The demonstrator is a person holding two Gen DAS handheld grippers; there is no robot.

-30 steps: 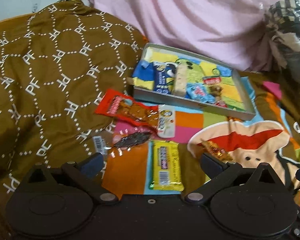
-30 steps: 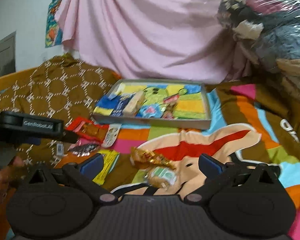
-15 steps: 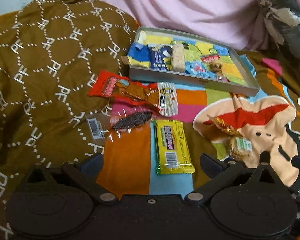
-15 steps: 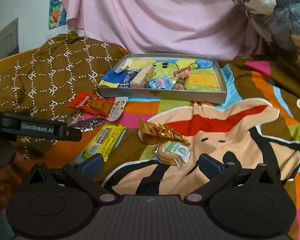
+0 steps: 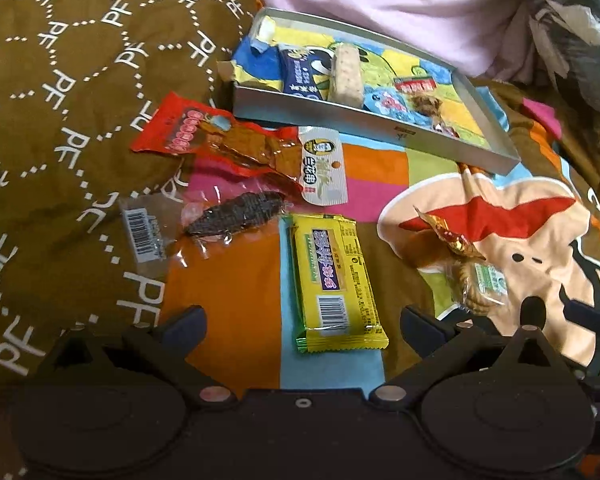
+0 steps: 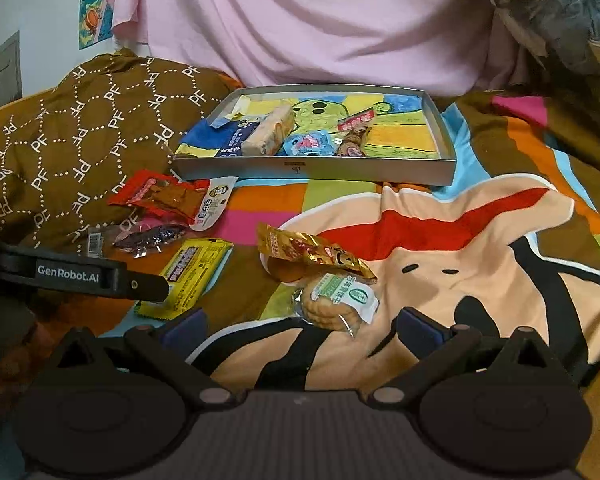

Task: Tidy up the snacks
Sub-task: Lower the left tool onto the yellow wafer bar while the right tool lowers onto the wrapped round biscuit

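A grey tray holding several snacks lies at the back of the bed. Loose snacks lie in front of it: a red packet, a white packet, a clear packet with a dark snack, a yellow bar, a gold wrapper and a cookie pack. My left gripper is open, just short of the yellow bar. My right gripper is open, just short of the cookie pack.
The snacks lie on a colourful cartoon blanket. A brown patterned quilt rises on the left. A pink sheet hangs behind the tray. A bagged bundle sits at the back right. The left gripper's body shows in the right wrist view.
Both grippers have moved forward and down toward the loose snacks, which now look larger and closer. Both stay open. No snack has moved.
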